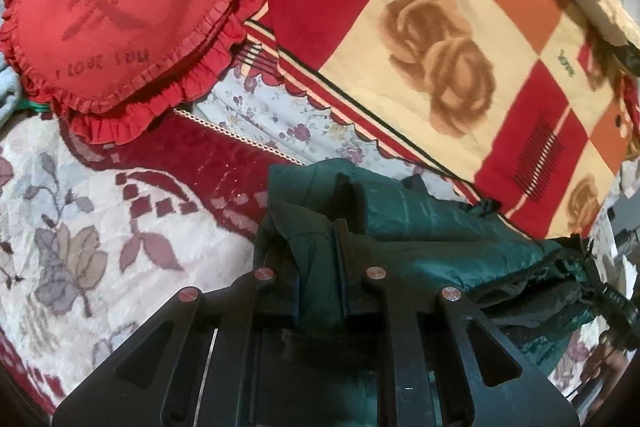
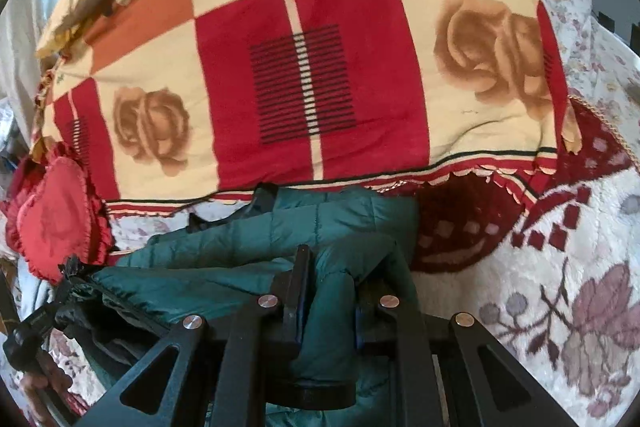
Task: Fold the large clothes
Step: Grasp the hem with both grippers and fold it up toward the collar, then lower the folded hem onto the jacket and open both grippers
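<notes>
A dark green quilted jacket [image 1: 440,227] lies bunched on the bed and stretches between both grippers. In the left wrist view my left gripper [image 1: 316,243] is shut on a fold of the jacket, and cloth spills over one finger. In the right wrist view my right gripper [image 2: 332,275] is shut on another thick fold of the jacket [image 2: 280,227], with the right finger mostly buried in the cloth. The other gripper [image 2: 36,327] shows at the lower left with a hand under it, at the jacket's far end.
A red, cream and orange checked blanket with roses [image 2: 320,67] lies just beyond the jacket. A red heart-shaped frilled cushion [image 1: 120,15] sits at the far left. The bed is covered by a white and maroon floral spread [image 1: 80,227].
</notes>
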The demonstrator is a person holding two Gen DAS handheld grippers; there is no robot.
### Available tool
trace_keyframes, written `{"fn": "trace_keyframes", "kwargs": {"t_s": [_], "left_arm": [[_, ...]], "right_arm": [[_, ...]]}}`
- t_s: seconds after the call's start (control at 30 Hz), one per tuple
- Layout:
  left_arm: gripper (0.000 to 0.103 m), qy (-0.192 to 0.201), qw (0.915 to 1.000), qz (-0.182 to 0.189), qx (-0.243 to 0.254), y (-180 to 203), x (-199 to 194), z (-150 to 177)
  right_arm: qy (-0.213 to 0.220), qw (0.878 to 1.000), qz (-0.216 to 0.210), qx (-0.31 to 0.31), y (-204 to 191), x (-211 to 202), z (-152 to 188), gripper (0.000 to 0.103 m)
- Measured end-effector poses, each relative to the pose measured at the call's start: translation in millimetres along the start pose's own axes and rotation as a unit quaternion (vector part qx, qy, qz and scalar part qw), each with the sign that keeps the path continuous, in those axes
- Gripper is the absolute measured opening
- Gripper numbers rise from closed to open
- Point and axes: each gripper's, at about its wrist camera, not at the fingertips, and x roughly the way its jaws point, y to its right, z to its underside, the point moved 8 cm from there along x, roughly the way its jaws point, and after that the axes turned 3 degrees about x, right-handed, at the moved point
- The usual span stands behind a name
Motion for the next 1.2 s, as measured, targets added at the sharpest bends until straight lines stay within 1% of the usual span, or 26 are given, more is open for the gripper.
{"fn": "trace_keyframes", "kwargs": {"t_s": [0.17, 0.3, 0.37, 0.47, 0.53, 0.6, 0.63, 0.67, 0.7, 0.73, 0.77, 0.83, 0.97, 1.03, 1.1, 1.13, 1.17, 1.2], "left_arm": [[0.013, -0.004, 0.9999, -0.012, -0.002, 0, 27, -7], [0.013, -0.009, 0.9997, -0.022, -0.004, -3, 46, -4], [0.013, -0.007, 0.9996, -0.028, 0.001, -2, 51, -2], [0.014, -0.002, 0.9995, -0.031, 0.006, -2, 54, -1], [0.014, -0.001, 0.9996, -0.027, 0.001, -2, 56, -2], [0.015, -0.004, 0.9998, -0.019, -0.003, -2, 57, -3], [0.015, -0.007, 0.9998, -0.016, -0.002, -1, 57, -3], [0.016, -0.009, 0.9999, -0.014, 0.002, 0, 56, -4], [0.016, -0.013, 0.9998, -0.012, 0.006, 1, 55, -4], [0.017, -0.014, 0.9998, -0.011, 0.008, 2, 53, -5], [0.018, -0.016, 0.9998, -0.007, 0.01, 2, 51, -6], [0.019, -0.019, 0.9998, 0.001, 0.009, 3, 47, -7], [0.023, -0.023, 0.9996, 0.011, 0.008, 4, 36, -10], [0.024, -0.017, 0.9996, 0.023, 0.005, 5, 30, -12], [0.027, -0.017, 0.9989, 0.043, -0.009, 6, 25, -13], [0.032, -0.018, 0.9984, 0.051, -0.016, 5, 24, -14], [0.04, -0.018, 0.9977, 0.06, -0.024, 5, 22, -15], [0.043, -0.011, 0.9967, 0.072, -0.036, 4, 17, -17]], "right_arm": [[-0.013, 1.0, 0.005, 0.023, 7, 32, -9, 0.015], [-0.024, 0.999, 0.014, 0.041, 14, 62, -5, 0.015], [-0.022, 0.999, 0.015, 0.044, 15, 71, -3, 0.015], [-0.02, 0.998, 0.007, 0.06, 17, 75, -2, 0.019], [-0.018, 0.997, -0.009, 0.069, 17, 72, -5, 0.028], [-0.013, 0.997, -0.027, 0.07, 13, 65, -9, 0.046], [-0.005, 0.997, -0.037, 0.068, 11, 58, -12, 0.053], [0.004, 0.997, -0.042, 0.065, 8, 51, -15, 0.068], [0.013, 0.997, -0.041, 0.061, 5, 44, -17, 0.077], [0.03, 0.998, -0.025, 0.05, 4, 33, -20, 0.08], [0.043, 0.998, -0.014, 0.039, 2, 24, -23, 0.08], [0.057, 0.998, -0.015, 0.027, -3, 9, -25, 0.08], [0.071, 0.996, -0.045, 0.023, -18, -15, -17, 0.08], [0.074, 0.995, -0.061, 0.006, -34, -22, -9, 0.08], [0.069, 0.995, -0.074, -0.027, -56, -25, 3, 0.08], [0.063, 0.993, -0.082, -0.052, -69, -26, 12, 0.08], [0.056, 0.992, -0.088, -0.071, -78, -25, 20, 0.08], [0.043, 0.99, -0.091, -0.097, -91, -22, 29, 0.08]]}}
